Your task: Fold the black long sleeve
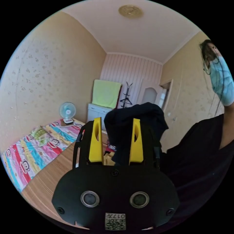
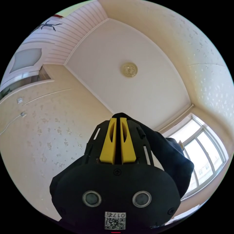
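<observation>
While raised, right tool [image 2: 117, 121] pinching black long sleeve [image 2: 170, 156]

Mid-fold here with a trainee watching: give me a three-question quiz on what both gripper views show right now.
1. True or false: the right gripper has its jaws spread wide apart.
2. What hangs between the left gripper jaws: A) black garment, B) green towel, C) fan?
3. Fill in: the right gripper view points up at the ____.

Key: 1 false; 2 A; 3 ceiling.

Black long sleeve [image 2: 170, 156] mostly hidden behind right gripper [image 2: 117, 121], bottom cut off by frame
</observation>
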